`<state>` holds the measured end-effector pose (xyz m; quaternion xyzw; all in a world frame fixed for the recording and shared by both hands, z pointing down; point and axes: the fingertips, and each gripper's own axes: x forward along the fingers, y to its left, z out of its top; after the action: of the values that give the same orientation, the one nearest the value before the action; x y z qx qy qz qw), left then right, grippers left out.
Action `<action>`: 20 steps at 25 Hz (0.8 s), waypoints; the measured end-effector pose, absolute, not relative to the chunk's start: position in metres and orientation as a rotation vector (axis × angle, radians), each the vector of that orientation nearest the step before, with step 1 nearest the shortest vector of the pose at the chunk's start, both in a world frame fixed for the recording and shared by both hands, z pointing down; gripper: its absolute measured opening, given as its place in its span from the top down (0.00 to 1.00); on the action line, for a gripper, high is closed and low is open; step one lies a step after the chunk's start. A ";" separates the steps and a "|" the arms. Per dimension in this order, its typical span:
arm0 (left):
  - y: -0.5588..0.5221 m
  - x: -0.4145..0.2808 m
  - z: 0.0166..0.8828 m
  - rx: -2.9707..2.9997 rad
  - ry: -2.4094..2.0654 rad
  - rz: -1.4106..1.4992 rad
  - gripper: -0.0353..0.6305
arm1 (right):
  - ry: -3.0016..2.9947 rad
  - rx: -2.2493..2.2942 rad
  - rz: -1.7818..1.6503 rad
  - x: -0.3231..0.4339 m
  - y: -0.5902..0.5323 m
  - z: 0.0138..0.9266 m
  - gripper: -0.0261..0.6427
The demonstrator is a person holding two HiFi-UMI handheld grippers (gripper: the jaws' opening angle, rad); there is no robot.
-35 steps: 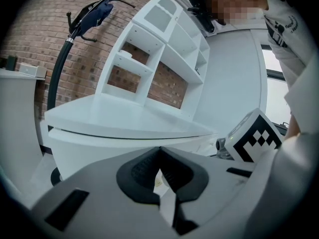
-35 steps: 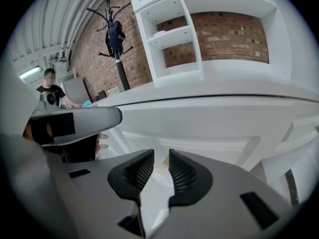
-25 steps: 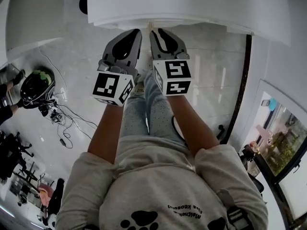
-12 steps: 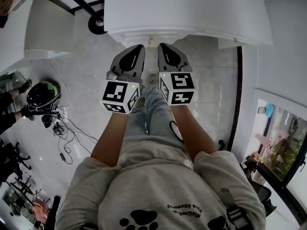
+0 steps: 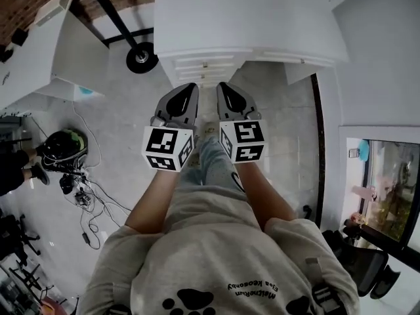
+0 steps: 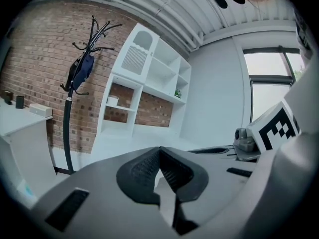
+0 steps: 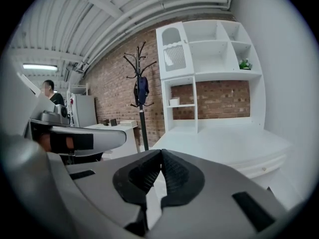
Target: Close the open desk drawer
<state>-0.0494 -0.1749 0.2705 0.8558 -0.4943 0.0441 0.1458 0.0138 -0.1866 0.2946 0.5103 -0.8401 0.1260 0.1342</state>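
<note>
White is the colour of the desk point(image 5: 262, 25) seen at the top of the head view, and its stack of drawer fronts point(image 5: 205, 63) is found under the front edge, directly ahead of both tongs. The fronts appear level with one another, though this cannot be told for certain from above. The left tongs point(image 5: 189, 89) and the right tongs point(image 5: 224, 87) are held side by side in the air, just short of the drawers and apart from them. In the left gripper view the left tongs point(image 6: 159, 151) are seen closed, pad against pad, with nothing gripped; the same is shown for the right tongs point(image 7: 161, 153) in the right gripper view. Beyond the desk top a white shelf unit point(image 7: 209, 73), a black coat stand point(image 7: 141, 98) and a brick wall point(image 7: 114, 83) are seen.
</note>
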 end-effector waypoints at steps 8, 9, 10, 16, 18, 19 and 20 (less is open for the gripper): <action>-0.087 -0.046 0.219 2.519 -1.408 0.095 0.92 | -2.449 1.536 0.278 0.015 -0.104 0.239 0.92; -0.079 -0.046 0.212 2.513 -1.410 0.075 0.92 | -2.456 1.533 0.265 0.016 -0.096 0.232 0.92; -0.072 -0.045 0.205 2.506 -1.412 0.053 0.92 | -2.465 1.529 0.255 0.017 -0.088 0.226 0.92; -0.040 -0.039 0.173 2.538 -1.445 0.017 0.92 | -2.540 1.521 0.246 0.025 -0.052 0.192 0.92; -0.033 -0.038 0.167 2.553 -1.466 0.028 0.92 | -2.557 1.505 0.226 0.026 -0.043 0.183 0.92; -0.030 -0.037 0.165 2.558 -1.477 0.036 0.92 | -2.559 1.493 0.205 0.028 -0.038 0.179 0.92; -0.027 -0.034 0.165 2.560 -1.482 0.045 0.92 | -2.559 1.481 0.178 0.030 -0.034 0.176 0.92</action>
<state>-0.0343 -0.0271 0.1652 0.8617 -0.4989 0.0152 0.0914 0.0305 -0.0337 0.1758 0.4981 -0.8604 0.0599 0.0894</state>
